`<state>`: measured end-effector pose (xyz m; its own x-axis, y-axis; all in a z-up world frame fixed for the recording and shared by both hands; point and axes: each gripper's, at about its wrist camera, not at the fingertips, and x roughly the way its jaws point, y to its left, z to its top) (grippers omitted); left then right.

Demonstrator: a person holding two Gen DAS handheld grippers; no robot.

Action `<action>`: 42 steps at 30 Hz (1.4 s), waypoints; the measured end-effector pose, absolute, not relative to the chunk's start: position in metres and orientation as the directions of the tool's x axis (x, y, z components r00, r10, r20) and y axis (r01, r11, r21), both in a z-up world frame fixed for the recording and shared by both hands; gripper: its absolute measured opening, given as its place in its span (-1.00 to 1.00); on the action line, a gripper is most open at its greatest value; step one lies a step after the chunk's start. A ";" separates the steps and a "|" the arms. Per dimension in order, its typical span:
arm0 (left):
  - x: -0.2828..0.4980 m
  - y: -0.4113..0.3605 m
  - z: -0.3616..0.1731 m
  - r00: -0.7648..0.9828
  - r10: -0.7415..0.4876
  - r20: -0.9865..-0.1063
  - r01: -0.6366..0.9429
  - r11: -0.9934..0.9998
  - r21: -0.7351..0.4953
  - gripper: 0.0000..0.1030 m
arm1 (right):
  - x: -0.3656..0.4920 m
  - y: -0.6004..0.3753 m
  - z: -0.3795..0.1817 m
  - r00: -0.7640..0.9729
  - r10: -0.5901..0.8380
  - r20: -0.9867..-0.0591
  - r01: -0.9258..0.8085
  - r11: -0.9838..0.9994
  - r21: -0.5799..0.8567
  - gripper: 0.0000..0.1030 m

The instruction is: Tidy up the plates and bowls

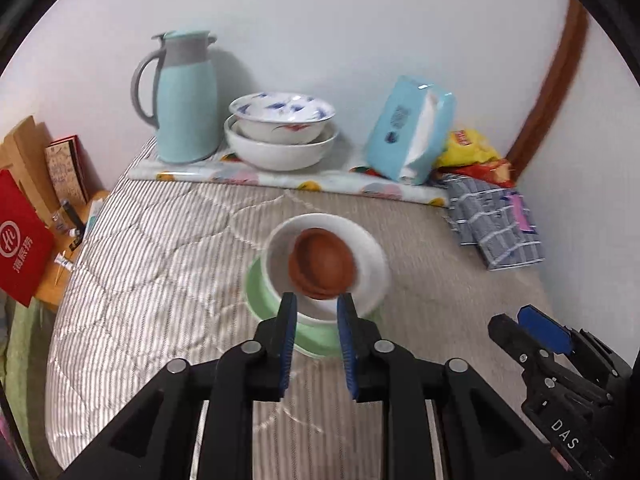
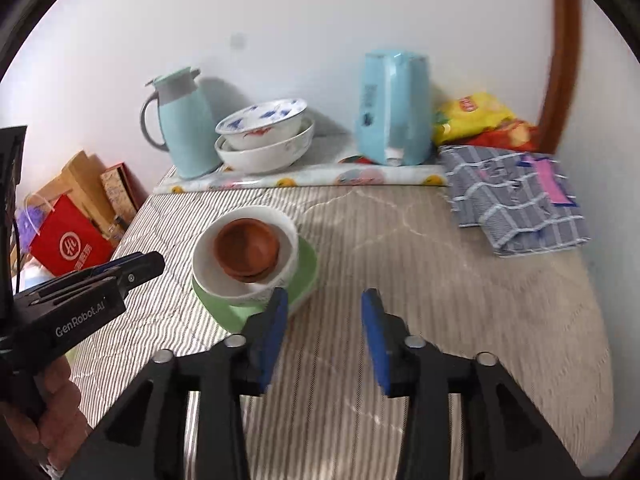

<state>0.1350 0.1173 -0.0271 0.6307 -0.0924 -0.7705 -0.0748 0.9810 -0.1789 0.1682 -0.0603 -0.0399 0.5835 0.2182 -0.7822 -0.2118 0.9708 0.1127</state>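
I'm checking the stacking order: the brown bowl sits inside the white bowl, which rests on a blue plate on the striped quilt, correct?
Not quite: the plate is green, not blue, as the right wrist view shows. The brown bowl does sit inside the white bowl on the striped quilt.

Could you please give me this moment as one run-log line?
left hand-held gripper: open, empty | right hand-held gripper: open, empty | brown bowl in white bowl on green plate

on the bed (image 2: pixel 440 300), a small bowl (image 2: pixel 246 248) sits in a larger bowl (image 2: pixel 208 268), which sits on a plate (image 2: pixel 304 276). at 12 o'clock behind them two nested bowls (image 2: pixel 260 148) stand, jug (image 2: pixel 184 128) to their 9 o'clock, tissue pack (image 2: pixel 394 108) to their 3 o'clock.
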 end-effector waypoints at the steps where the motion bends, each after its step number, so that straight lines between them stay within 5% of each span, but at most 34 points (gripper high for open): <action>1: 0.130 0.114 -0.024 0.641 -0.097 -0.761 -0.069 0.981 -0.182 -0.46 | 0.160 -0.066 -0.035 0.592 0.212 -0.777 -0.202 0.973 0.111 -0.10; 13: 0.061 0.082 0.004 0.734 -0.048 -0.678 -0.060 0.989 -0.134 0.15 | 0.100 -0.110 -0.013 0.652 0.120 -0.748 -0.115 0.992 0.059 -0.08; 20: 0.028 0.068 0.004 0.741 -0.019 -0.671 -0.068 0.992 -0.103 0.38 | 0.063 -0.129 -0.009 0.692 0.090 -0.716 -0.091 0.995 0.037 0.76; 26: 0.008 0.054 0.008 0.756 0.031 -0.654 -0.093 0.994 -0.060 0.56 | 0.040 -0.145 -0.008 0.702 0.074 -0.708 -0.073 0.997 0.033 0.79; 42: -0.008 0.048 0.010 0.763 0.036 -0.645 -0.096 0.994 -0.058 0.57 | 0.013 -0.159 0.000 0.721 0.068 -0.689 -0.063 0.997 0.031 0.79</action>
<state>-0.0083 0.0476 0.0095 0.7634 0.0362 -0.6449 -0.0960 0.9937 -0.0577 0.0129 -0.1594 -0.0004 0.7213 0.0676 -0.6893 -0.0634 0.9975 0.0315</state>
